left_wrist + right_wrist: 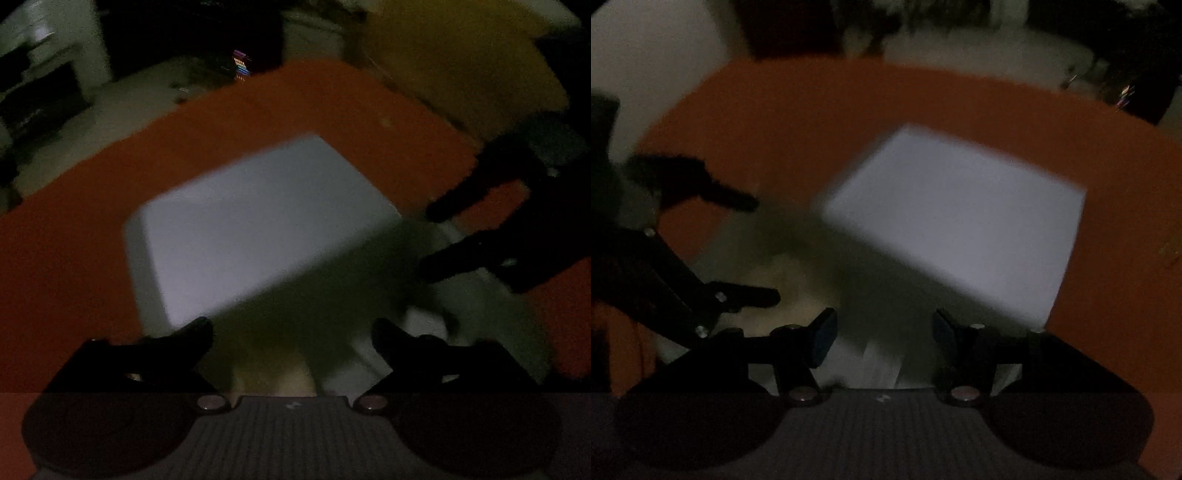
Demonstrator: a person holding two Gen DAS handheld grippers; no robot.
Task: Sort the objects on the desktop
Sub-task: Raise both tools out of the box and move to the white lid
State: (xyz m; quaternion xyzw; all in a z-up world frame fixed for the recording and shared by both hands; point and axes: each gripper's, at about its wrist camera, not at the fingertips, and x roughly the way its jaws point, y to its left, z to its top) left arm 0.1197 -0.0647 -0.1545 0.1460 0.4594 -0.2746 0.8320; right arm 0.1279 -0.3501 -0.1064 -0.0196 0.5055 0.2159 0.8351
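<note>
Both views are dark and blurred. A large white tray (243,225) lies on an orange mat (280,107), its near part in shadow. My left gripper (291,332) hovers open and empty above the tray's near edge. My right gripper (424,240) reaches in from the right, open, over the tray's right rim. In the right wrist view the right gripper (884,330) is open and empty above the tray (960,210); the left gripper (768,251) comes in from the left, open, over the orange mat (812,110). No small desktop object is discernible.
A yellowish box-like shape (461,55) stands beyond the mat at the back right. Pale table surface (122,110) lies past the mat at the back left, with dark clutter (240,66) behind it.
</note>
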